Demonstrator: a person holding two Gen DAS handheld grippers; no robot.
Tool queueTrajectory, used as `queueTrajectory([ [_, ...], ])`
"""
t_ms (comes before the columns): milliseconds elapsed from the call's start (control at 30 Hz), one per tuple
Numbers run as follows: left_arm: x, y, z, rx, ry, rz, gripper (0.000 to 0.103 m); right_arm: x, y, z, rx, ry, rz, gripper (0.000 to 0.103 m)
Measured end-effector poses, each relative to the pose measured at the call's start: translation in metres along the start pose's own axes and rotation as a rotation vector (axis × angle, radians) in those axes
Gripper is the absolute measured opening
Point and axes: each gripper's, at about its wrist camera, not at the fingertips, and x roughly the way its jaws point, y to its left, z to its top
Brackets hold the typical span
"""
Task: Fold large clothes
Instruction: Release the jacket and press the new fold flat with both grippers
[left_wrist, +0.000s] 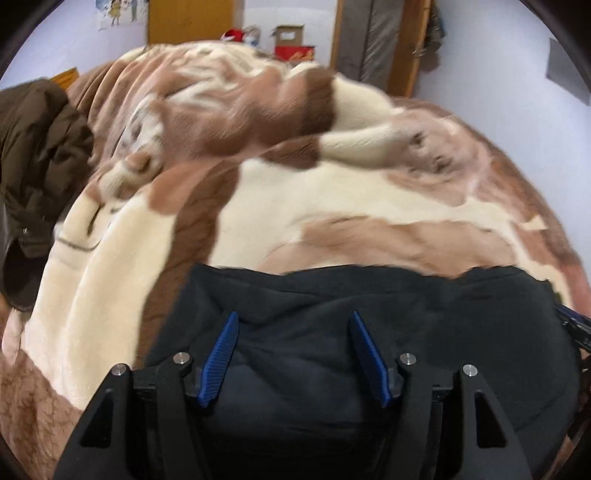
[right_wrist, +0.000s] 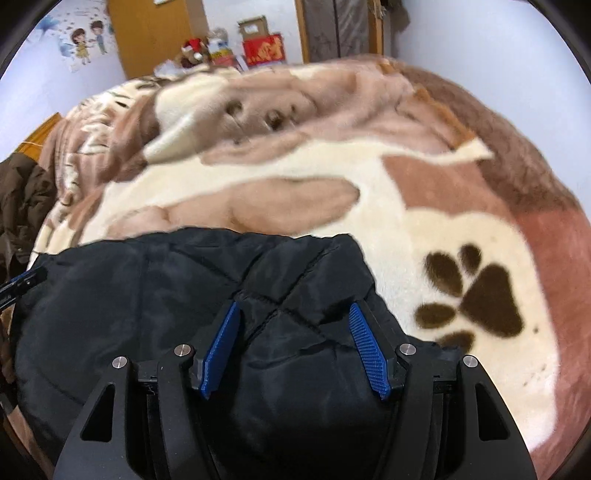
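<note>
A black quilted jacket (left_wrist: 424, 306) lies on a bed covered by a cream and brown plush blanket (left_wrist: 314, 192). My left gripper (left_wrist: 291, 317) points down at the jacket's left part. Its blue pads (left_wrist: 221, 354) stand wide apart, with dark fabric lying between and below them. My right gripper (right_wrist: 293, 308) is open over the jacket (right_wrist: 140, 295) near its right edge, and a puffed quilted fold rises between its fingers (right_wrist: 365, 350). Whether the pads touch the cloth is unclear. Each gripper shows at the edge of the other's view.
A dark brown coat (left_wrist: 37, 147) is heaped at the bed's left side. The blanket (right_wrist: 424, 229) bears a paw print (right_wrist: 476, 299) to the right of the jacket. Beyond the bed are boxes (right_wrist: 262, 44), a wooden door and pale walls.
</note>
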Motion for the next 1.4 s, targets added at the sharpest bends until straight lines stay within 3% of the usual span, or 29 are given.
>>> queueTrajectory([
  [400,0.049,0.005,-0.013,-0.036,-0.008,0.000,0.066,0.037,-0.008,-0.005,0.051,-0.018,0.007,0.062],
  [667,0.051,0.004,-0.015,-0.034,-0.013,0.008,0.066,0.039,-0.006,-0.004,0.046,-0.013,-0.005,0.062],
  [800,0.029,0.000,-0.006,-0.021,0.007,0.034,0.062,0.018,-0.005,0.004,0.031,0.014,-0.028,0.062],
  [967,-0.031,-0.015,0.007,-0.039,-0.087,-0.073,0.062,-0.040,0.006,0.007,-0.004,-0.104,0.016,0.062],
  [1100,-0.053,-0.067,0.010,0.050,-0.126,-0.205,0.062,-0.048,0.016,0.004,-0.004,-0.120,0.061,0.062],
  [1167,-0.041,-0.100,0.006,0.121,-0.097,-0.243,0.062,-0.038,0.019,0.001,-0.013,-0.092,0.048,0.062],
  [1267,-0.001,-0.131,-0.004,0.173,-0.003,-0.220,0.062,-0.005,0.007,-0.004,0.019,-0.017,-0.001,0.062],
  [1400,0.030,-0.129,-0.009,0.127,0.029,-0.225,0.063,0.015,-0.008,-0.009,0.067,-0.020,0.024,0.062],
])
